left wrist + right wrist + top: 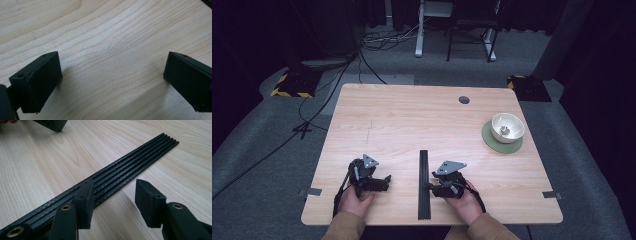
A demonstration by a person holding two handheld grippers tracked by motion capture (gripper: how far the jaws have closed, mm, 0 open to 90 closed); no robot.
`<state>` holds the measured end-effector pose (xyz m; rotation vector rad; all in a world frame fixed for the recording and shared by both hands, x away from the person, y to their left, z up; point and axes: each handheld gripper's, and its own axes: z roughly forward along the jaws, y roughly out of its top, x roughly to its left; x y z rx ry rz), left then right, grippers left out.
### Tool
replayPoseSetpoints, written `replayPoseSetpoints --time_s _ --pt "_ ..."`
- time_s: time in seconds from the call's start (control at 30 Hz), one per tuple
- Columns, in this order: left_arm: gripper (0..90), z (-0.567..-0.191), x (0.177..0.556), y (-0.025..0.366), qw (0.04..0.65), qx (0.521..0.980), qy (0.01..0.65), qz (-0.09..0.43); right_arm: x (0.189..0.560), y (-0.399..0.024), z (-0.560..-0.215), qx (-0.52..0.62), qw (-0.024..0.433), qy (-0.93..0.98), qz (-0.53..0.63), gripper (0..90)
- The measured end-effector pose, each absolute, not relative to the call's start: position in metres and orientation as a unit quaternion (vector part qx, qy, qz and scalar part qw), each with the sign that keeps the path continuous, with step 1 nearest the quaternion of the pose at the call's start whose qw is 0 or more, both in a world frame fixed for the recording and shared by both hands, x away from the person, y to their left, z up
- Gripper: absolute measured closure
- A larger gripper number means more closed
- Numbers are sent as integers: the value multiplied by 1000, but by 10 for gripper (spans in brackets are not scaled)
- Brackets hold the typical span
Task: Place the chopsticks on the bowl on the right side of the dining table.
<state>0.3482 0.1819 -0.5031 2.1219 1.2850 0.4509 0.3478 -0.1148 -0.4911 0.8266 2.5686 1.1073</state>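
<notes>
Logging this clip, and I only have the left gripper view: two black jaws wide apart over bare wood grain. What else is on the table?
Observer: A black ribbed strip lies between the two hands, running front to back.
Operator: Is the right gripper on it?
Observer: The right gripper is open beside the strip; one jaw is over its edge, and nothing sits between the jaws.
Operator: Anything farther off?
Observer: A white bowl sits on a round green mat near the table's far right; something small lies inside, too small to identify.
</notes>
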Motion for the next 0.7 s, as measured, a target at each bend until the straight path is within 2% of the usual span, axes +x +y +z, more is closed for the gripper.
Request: replayPoseSetpoints --time_s 0.7 --pt "20 -503 348 182 305 801 485 170 347 -119 -495 286 119 876 371 496"
